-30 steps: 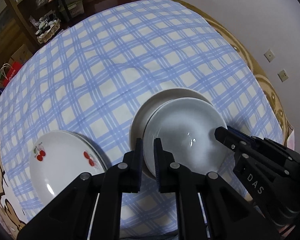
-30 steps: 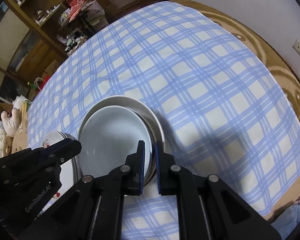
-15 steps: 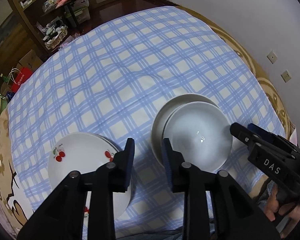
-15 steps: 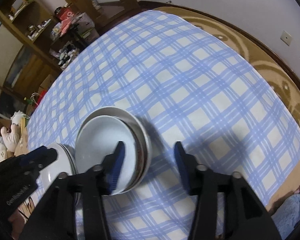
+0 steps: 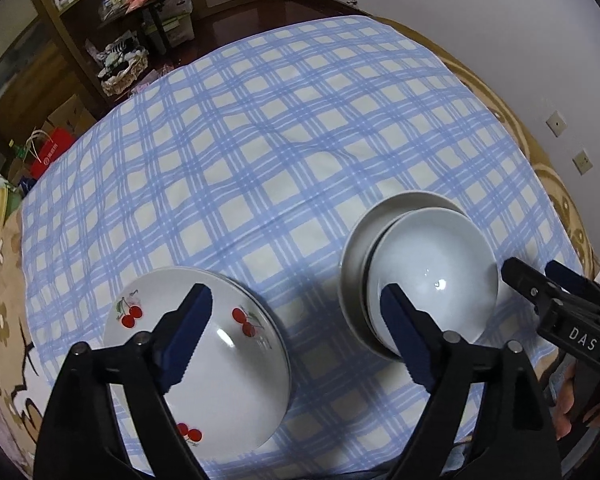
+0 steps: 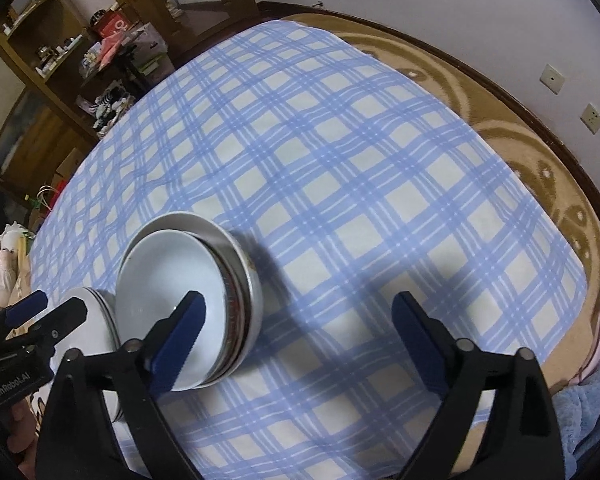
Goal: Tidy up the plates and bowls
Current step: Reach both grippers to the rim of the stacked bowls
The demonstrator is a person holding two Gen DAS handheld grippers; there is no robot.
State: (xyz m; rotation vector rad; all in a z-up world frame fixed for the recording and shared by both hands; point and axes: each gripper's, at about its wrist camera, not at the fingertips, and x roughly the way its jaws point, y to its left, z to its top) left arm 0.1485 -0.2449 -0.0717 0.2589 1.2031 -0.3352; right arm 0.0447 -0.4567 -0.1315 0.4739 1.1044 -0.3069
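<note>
A stack of plain white bowls (image 5: 428, 276) sits on the blue checked tablecloth (image 5: 260, 152), with the top bowl off-centre toward me. It also shows in the right wrist view (image 6: 172, 280). A stack of cherry-patterned plates (image 5: 204, 344) sits to its left; its edge shows in the right wrist view (image 6: 98, 316). My left gripper (image 5: 296, 328) is open and empty, held above the gap between the two stacks. My right gripper (image 6: 300, 330) is open and empty, above the cloth just right of the bowls.
The round table's tan patterned edge (image 6: 540, 160) curves near a white wall with sockets (image 6: 592, 118). Wooden shelves with clutter (image 5: 112, 20) and a red bag (image 5: 52, 152) stand beyond the far side. A blue towel (image 6: 592, 408) lies at the near right.
Both grippers opened from nearly shut around the top bowl's rim to wide open, letting the bowl rest on the stack. Both pulled back and up from the bowls.
</note>
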